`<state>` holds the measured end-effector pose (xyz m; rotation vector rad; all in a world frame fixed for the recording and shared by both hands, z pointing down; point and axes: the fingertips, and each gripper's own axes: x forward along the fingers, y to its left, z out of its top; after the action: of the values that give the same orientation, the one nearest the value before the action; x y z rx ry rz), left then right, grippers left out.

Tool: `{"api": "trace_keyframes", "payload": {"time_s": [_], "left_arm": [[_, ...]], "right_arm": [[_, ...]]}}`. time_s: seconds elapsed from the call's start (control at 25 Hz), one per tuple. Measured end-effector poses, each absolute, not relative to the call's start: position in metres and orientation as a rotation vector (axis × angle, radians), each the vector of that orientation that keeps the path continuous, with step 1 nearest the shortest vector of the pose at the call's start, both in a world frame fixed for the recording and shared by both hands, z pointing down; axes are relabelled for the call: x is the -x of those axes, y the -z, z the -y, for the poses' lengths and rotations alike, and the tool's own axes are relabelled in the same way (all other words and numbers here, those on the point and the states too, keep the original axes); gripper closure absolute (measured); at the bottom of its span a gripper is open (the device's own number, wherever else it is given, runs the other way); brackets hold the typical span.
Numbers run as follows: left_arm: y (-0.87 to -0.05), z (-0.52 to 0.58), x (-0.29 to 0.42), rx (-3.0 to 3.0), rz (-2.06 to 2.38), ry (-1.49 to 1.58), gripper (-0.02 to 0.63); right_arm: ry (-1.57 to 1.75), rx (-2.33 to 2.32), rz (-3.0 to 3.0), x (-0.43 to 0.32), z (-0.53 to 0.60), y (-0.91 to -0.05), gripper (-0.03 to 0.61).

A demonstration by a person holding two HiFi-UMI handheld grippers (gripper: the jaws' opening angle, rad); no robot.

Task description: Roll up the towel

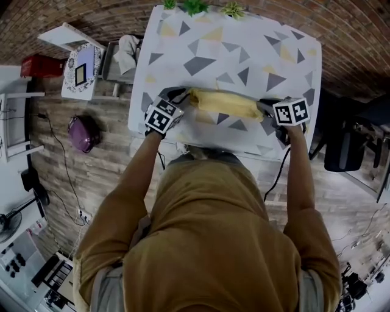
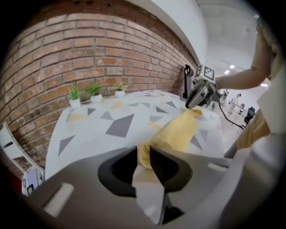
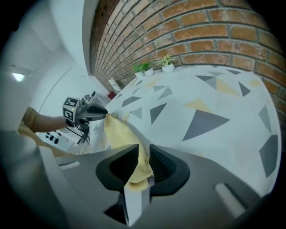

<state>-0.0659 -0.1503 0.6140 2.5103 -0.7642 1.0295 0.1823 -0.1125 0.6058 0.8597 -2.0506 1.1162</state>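
Towel [image 1: 222, 105] lies as long bunched strip on table [image 1: 244, 49]. Left gripper [image 2: 143, 153] pinches one end, right gripper [image 3: 144, 151] pinches other. Rolling probably underway. Next: turn both ends evenly.

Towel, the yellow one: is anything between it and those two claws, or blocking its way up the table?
Nothing visible. The left gripper and right gripper each clamp an end of the towel, and the table beyond it lies bare up to the small plants at its far edge.
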Motion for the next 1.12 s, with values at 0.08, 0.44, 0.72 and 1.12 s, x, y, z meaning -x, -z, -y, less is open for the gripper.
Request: {"api": "trace_keyframes", "payload": {"time_s": [0.08,0.44,0.72,1.12], "left_arm": [[-0.595,0.152,0.051,-2.602,0.777,-1.007,0.515],[-0.597,0.118,-0.011,-2.814,0.445,-1.137,0.515],[-0.624,0.114,-0.002,-2.787,0.428,-1.227,0.462],[-0.631,0.119,0.015,-2.754,0.461,-1.179,0.429]], "right_arm": [[-1.074,-0.886,2.045,-0.188,0.118,-0.603,0.506],[-0.497,-1.071,2.163,-0.172,0.113,-0.553,0.506],[-0.416,-1.030,2.050,-0.149,0.079,-0.613,0.506],[-0.450,-1.010,1.942,-0.188,0.080,-0.629,0.505]]}}
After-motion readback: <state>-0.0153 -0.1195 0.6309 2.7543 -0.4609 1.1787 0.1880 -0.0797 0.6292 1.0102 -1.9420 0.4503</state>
